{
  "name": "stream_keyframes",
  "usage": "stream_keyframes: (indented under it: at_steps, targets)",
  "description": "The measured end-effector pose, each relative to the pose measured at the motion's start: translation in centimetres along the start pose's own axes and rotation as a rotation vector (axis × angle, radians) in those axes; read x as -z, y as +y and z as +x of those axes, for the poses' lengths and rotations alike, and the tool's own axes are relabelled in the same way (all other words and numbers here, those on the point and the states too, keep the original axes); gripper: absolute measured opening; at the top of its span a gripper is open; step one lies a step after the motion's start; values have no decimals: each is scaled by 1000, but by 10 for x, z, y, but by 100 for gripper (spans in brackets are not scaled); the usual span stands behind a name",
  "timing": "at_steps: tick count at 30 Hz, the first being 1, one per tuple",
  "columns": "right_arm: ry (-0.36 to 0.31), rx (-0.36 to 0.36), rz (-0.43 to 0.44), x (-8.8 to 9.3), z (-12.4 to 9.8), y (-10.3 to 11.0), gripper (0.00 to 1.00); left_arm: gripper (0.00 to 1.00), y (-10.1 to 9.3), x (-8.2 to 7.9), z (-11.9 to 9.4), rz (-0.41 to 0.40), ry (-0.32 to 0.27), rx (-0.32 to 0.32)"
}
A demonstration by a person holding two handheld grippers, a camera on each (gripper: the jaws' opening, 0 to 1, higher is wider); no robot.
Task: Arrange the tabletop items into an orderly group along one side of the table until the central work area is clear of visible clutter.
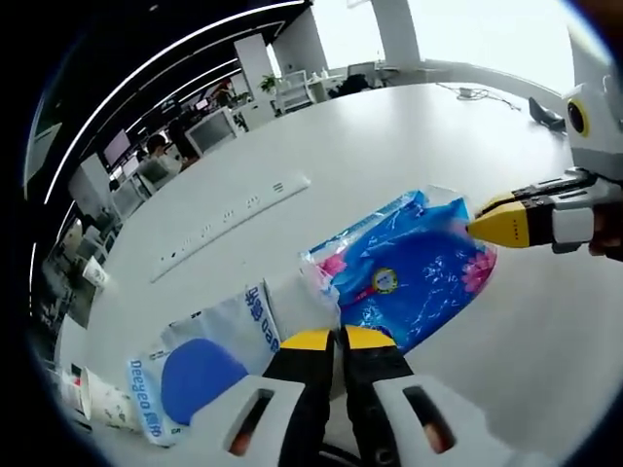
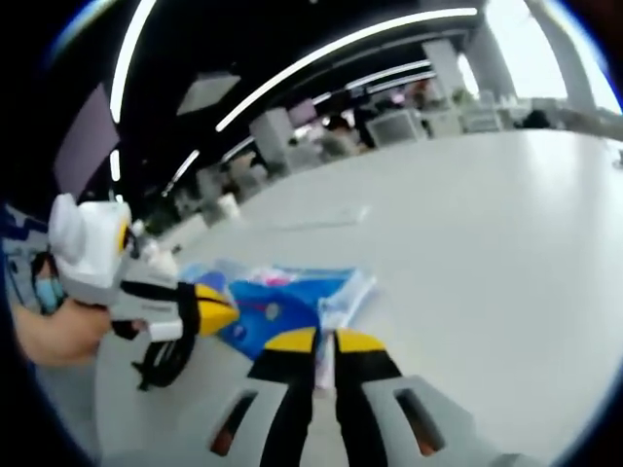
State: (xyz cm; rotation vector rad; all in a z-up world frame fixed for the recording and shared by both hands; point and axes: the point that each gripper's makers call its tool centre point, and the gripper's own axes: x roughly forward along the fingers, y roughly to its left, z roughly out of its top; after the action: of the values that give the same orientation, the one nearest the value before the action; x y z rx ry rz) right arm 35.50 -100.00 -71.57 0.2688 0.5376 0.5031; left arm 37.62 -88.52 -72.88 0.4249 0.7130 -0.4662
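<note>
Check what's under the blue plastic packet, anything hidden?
The blue plastic packet lies on the white table, bare surface around it. Its near edge overlaps a white pouch. The left hand-held gripper covers that spot; anything beneath the packet can't be seen.

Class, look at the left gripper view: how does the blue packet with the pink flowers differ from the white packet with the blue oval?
The blue packet is mostly bright blue with pink flowers and a small round badge; the white packet is pale with one large blue oval and blue lettering. The blue packet is pinched at opposite ends by both grippers; the white packet lies untouched. Both rest on the white table.
</note>
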Motion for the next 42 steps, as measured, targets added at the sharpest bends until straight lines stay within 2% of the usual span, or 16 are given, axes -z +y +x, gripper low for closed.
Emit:
stream_keyframes:
  at_steps: [4, 12, 13, 16, 19, 21, 22, 24, 25, 27, 33, 42]
  targets:
    - [19, -5, -59, 2, 3, 4, 11, 15, 1, -9, -1, -16, -42, -15]
    - [15, 16, -88, -2, 4, 2, 29, 19, 1, -13, -9, -23, -65, -24]
    - [12, 16, -90, -3, 4, 2, 31, 21, 3, -14, -10, -26, -72, -35]
    - [10, 24, -85, -4, 4, 2, 43, 39, 8, -18, -12, -38, -95, -65]
    - [11, 53, -91, -4, 3, -2, 58, 48, 9, -22, -16, -36, -115, -80]
    - [6, 58, -101, -7, 2, -2, 63, 54, 9, -28, -20, -36, -156, -89]
    - [3, 57, -106, -8, 1, -1, 65, 59, 9, -35, -23, -51, -200, -95]
    - [-2, 58, -107, -10, -1, -1, 71, 68, 8, -41, -27, -75, -243, -94]
    - [-5, 59, -105, -10, -1, -1, 73, 75, 9, -40, -28, -87, -242, -96]
    - [-5, 65, -99, -10, -3, -2, 79, 80, 10, -40, -30, -88, -243, -103]
    - [-10, 92, -106, -14, -11, -4, 88, 91, 15, -34, -36, -112, -232, -110]
    - [-33, 92, -117, -23, -18, 6, 87, 91, 25, -34, -59, -112, -248, -133]
